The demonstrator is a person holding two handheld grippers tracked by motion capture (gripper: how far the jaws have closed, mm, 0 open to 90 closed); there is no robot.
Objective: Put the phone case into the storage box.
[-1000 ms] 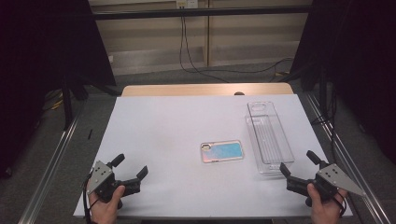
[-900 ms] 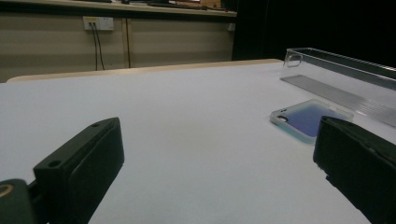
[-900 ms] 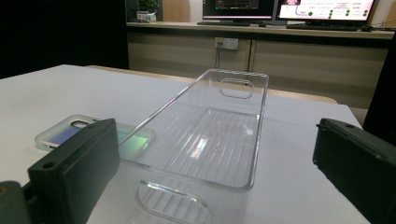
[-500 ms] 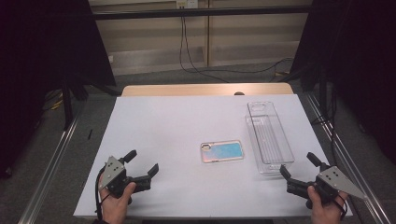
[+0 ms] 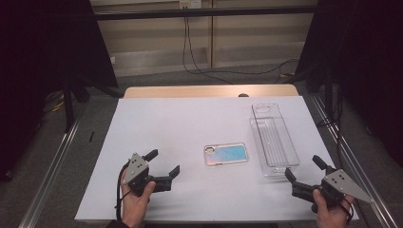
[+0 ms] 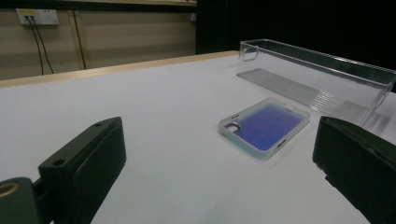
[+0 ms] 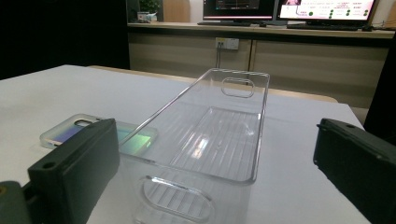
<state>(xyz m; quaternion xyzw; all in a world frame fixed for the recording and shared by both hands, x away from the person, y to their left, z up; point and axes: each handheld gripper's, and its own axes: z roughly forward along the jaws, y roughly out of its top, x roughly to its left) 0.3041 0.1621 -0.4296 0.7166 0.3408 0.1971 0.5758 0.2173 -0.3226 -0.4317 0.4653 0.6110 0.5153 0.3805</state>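
Left gripper [image 5: 165, 162] sits low at the near-left of the white tabletop [image 5: 190, 118], jaws spread wide w/ nothing between, aimed right toward the phone case [image 5: 226, 154]. Case lies flat mid-tabletop, camera cutout at its left end, iridescent blue. Just right of it, apart: clear plastic bin [image 5: 274, 140], long side running away from the person. Right gripper [image 5: 304, 169] near the bin's near end, jaws released too, empty.

— Where do we find the phone case [image 5: 226, 154]?
— On the table [image 5: 180, 118], just left of the clear bin [image 5: 274, 140], which sits empty.
— And our grippers?
— Both nearer us than the bin.
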